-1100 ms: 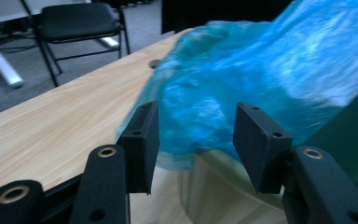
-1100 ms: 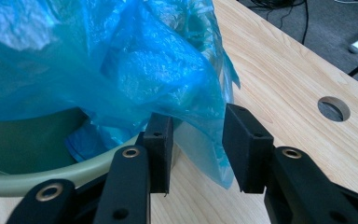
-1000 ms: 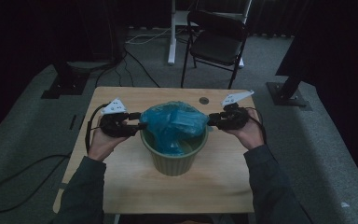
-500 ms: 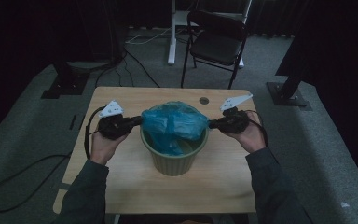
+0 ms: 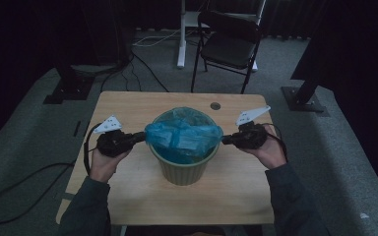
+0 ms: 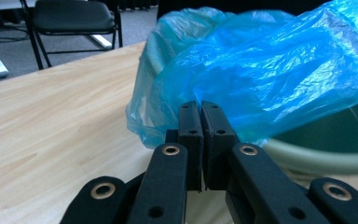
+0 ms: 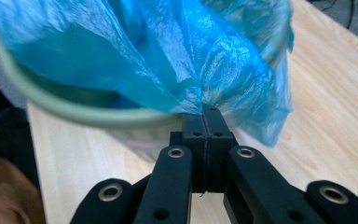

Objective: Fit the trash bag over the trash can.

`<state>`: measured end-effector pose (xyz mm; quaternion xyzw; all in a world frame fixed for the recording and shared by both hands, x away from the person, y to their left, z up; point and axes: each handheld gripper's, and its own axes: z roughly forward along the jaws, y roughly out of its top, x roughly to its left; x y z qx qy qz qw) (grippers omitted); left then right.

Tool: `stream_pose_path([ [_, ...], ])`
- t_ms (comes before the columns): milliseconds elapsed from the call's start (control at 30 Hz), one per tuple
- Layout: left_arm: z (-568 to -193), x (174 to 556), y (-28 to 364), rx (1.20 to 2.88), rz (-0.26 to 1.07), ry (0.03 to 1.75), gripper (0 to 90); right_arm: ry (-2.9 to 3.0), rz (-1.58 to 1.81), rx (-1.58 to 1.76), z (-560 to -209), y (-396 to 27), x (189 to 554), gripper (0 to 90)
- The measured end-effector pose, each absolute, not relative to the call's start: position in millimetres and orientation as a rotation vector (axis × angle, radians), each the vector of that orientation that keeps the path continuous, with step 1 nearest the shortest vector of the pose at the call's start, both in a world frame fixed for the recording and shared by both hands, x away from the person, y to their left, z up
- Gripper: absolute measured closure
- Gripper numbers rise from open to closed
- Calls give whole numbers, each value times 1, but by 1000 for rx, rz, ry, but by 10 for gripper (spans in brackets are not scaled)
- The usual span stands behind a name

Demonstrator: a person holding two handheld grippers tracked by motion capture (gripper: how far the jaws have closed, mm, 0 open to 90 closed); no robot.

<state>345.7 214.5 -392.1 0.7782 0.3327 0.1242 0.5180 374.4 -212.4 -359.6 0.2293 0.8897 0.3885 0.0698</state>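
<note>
Blue bag point(image 5: 183, 133), pinched by left gripper point(image 5: 137, 137) and right gripper point(image 5: 228, 139), has been stretched wider over bin point(image 5: 183, 169), likely for lining.

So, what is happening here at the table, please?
A person holds a gripper in each hand and is fitting a blue plastic bag into a green bin on the wooden table. The left gripper is shut on the bag's edge at one side, the right gripper on the opposite side. The bag is stretched across the bin's mouth, not yet folded over the rim all around.
</note>
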Motion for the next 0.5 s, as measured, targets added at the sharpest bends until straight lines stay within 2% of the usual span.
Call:
stream_pose_path([
  [500, -407, 334, 213, 1869, 235, 799, 875, 2789, 1167, 609, -374, -200, 359, 900],
])
